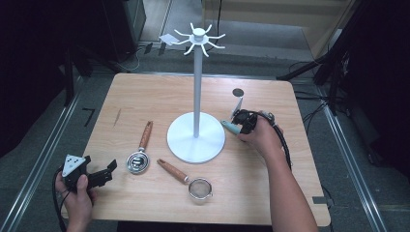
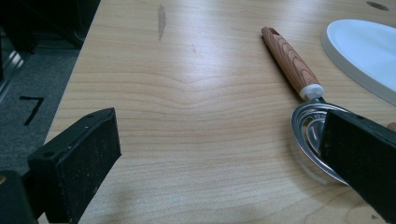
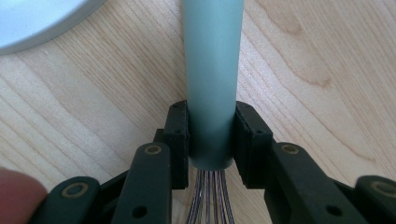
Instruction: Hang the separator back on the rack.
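The right hand-held gripper [image 1: 243, 122] sits at about three o'clock from the white stand [image 1: 196, 137]; its pads press both sides of the whisk [image 3: 212, 79] by the teal handle, near the end where the wires leave it, the handle pointing along the tabletop [image 1: 145, 96] toward the stand's base; the wires show between the jaws in the right gripper view. The left hand-held gripper [image 1: 99, 175] rests at about seven o'clock near the tabletop's edge, jaws spread wide with nothing between them; a wooden-handled scoop [image 2: 299, 79] lies just past its right jaw; a small strainer [image 1: 193, 183] lies at six o'clock. No readable writing shows on any tool; a black "7"-like mark [image 2: 31, 106] lies on the floor.
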The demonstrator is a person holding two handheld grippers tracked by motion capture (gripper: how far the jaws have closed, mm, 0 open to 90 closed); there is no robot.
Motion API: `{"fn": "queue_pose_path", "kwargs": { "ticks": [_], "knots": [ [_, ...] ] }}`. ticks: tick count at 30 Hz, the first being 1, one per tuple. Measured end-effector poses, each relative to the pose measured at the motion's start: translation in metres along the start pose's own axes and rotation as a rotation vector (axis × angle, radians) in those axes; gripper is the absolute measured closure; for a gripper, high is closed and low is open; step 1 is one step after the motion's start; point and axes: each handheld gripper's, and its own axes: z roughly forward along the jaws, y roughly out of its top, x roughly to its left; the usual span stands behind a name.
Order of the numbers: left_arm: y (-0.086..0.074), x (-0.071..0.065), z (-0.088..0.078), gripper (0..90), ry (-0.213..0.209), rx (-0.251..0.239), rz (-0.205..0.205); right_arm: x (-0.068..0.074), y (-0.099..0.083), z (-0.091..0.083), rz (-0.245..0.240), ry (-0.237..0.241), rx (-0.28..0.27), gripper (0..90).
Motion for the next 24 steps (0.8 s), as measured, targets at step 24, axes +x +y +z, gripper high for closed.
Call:
{"fn": "queue_pose_path", "kwargs": {
  "ticks": [24],
  "knots": [
    [0.0,0.0,0.0,0.0,0.0,0.001,-0.001,0.002,-0.026,-0.042,0.098,0.027,-0.315,71.0]
  ]
}}
